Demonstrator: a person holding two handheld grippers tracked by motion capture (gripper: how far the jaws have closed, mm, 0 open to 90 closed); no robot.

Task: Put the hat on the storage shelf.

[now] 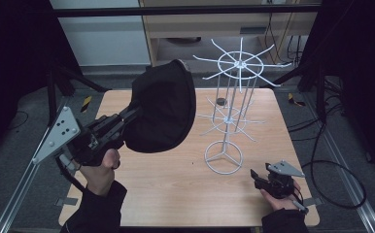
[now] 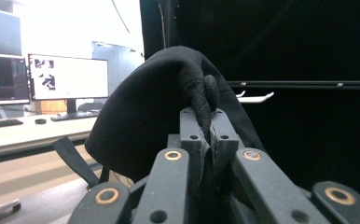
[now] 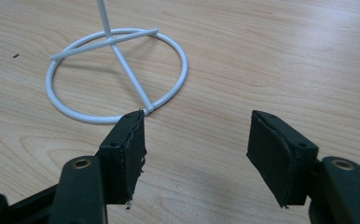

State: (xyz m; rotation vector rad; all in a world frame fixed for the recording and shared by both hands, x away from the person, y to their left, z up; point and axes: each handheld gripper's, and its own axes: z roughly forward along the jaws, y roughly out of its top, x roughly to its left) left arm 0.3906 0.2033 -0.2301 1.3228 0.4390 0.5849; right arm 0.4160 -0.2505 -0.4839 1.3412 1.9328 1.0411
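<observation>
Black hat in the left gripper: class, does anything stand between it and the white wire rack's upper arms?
Nothing visible does. The black hat, pinched in the left gripper, hangs above the table beside the white wire rack, with open air between.

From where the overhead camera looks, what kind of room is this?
Probably a lab or workshop set up for recording. A wooden table stands inside a metal frame hung with dark curtains, loose cables trail over the floor, and lit computer monitors sit on a desk nearby.
</observation>
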